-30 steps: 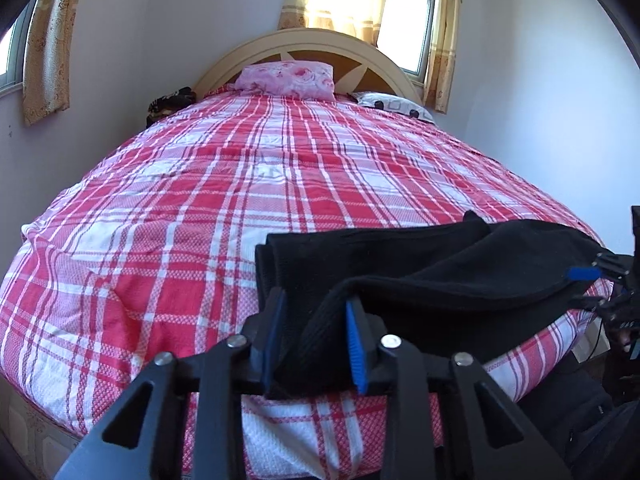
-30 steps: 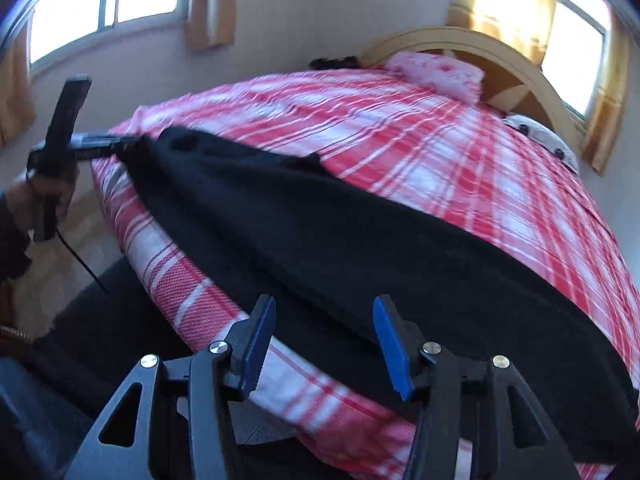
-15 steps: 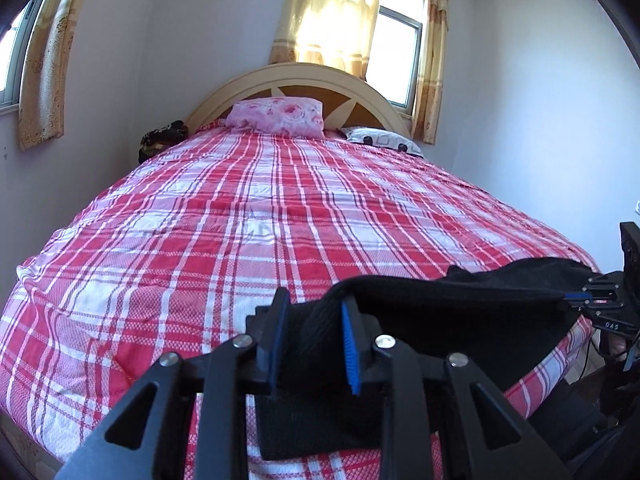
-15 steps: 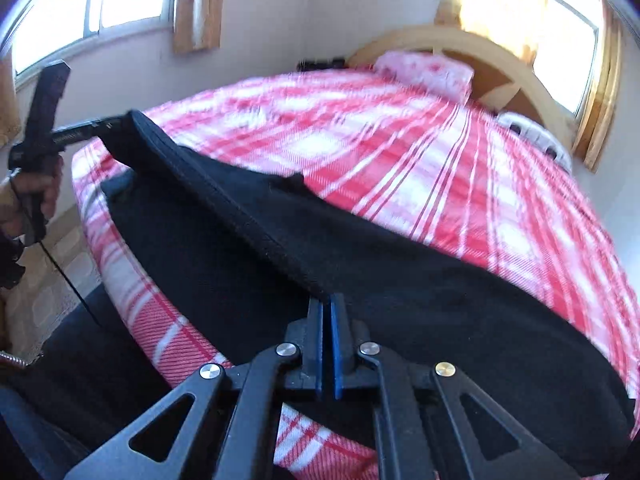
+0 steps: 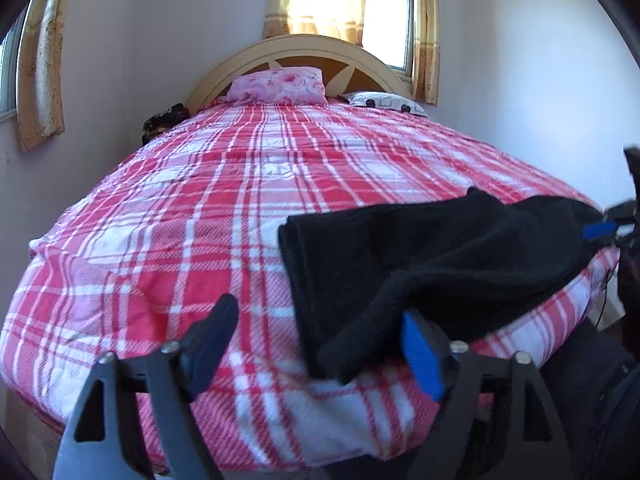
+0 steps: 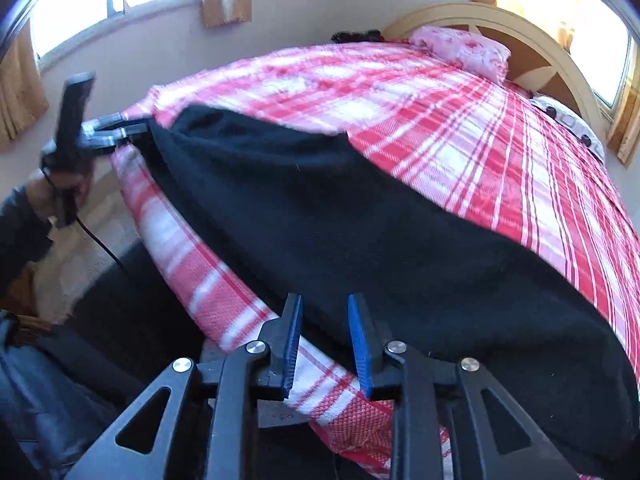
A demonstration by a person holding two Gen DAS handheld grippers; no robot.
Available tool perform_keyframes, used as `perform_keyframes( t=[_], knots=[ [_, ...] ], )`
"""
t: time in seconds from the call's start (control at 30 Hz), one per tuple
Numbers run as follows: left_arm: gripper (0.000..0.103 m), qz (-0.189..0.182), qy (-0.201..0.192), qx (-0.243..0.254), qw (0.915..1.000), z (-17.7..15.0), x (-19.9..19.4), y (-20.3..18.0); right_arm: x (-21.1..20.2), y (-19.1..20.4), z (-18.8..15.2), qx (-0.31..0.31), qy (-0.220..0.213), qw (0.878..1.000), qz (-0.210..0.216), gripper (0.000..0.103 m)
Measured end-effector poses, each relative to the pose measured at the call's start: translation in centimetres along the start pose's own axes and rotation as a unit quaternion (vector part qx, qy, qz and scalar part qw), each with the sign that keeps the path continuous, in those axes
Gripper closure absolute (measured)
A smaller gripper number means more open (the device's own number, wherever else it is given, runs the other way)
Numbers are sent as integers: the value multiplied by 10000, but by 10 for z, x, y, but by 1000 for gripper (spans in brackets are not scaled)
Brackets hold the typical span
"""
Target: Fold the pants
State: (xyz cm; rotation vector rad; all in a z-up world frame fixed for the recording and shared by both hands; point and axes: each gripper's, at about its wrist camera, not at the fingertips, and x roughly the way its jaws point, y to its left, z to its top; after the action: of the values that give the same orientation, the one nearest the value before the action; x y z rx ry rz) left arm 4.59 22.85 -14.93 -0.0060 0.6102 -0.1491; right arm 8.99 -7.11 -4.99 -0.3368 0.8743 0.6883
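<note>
We find the black pants (image 5: 440,248) along the foot edge of the plaid bed (image 5: 224,200); left tool (image 5: 320,336) opening wide, right tool (image 6: 324,336) opening narrowly, neither gripping cloth.

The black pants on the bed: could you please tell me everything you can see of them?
The pants are plain black, of a thick, fleecy-looking fabric, folded lengthwise and lying along the near edge of the red plaid bedspread. One end is squared off; a loose fold droops toward the bed's edge. The left gripper is opening, with that fold against one pad. The right gripper is also opening, with the pants' edge between its pads but not pinched. No waistband, pockets or labels are visible.
</note>
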Motion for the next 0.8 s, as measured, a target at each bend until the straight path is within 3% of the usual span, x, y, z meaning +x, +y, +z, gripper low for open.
perform_keyframes(
  t=[0.13, 0.2, 0.37, 0.5, 0.67, 0.8],
  knots=[
    [15, 204, 84, 177, 9996, -9, -4, 9, -8, -11, 20, 359, -291, 9979, 464, 77],
    [15, 180, 133, 153, 9996, -11, -5, 16, -4, -13, 30, 451, -338, 9975, 428, 77],
    [14, 66, 139, -50, 9999, -18, -5, 20, 32, -3, 75, 530, -173, 9960, 700, 77],
    [14, 103, 93, -71, 9999, -17, -1, 13, 67, 38, 127, 145, -107, 9933, 1142, 77],
    [14, 212, -41, -196, 9996, -14, -4, 15, 120, 98, 185, -365, -91, 9900, 1356, 77],
    [14, 205, -160, -270, 9993, -11, -6, 16, 162, 134, 207, -774, 146, 9880, 1330, 77]
  ],
)
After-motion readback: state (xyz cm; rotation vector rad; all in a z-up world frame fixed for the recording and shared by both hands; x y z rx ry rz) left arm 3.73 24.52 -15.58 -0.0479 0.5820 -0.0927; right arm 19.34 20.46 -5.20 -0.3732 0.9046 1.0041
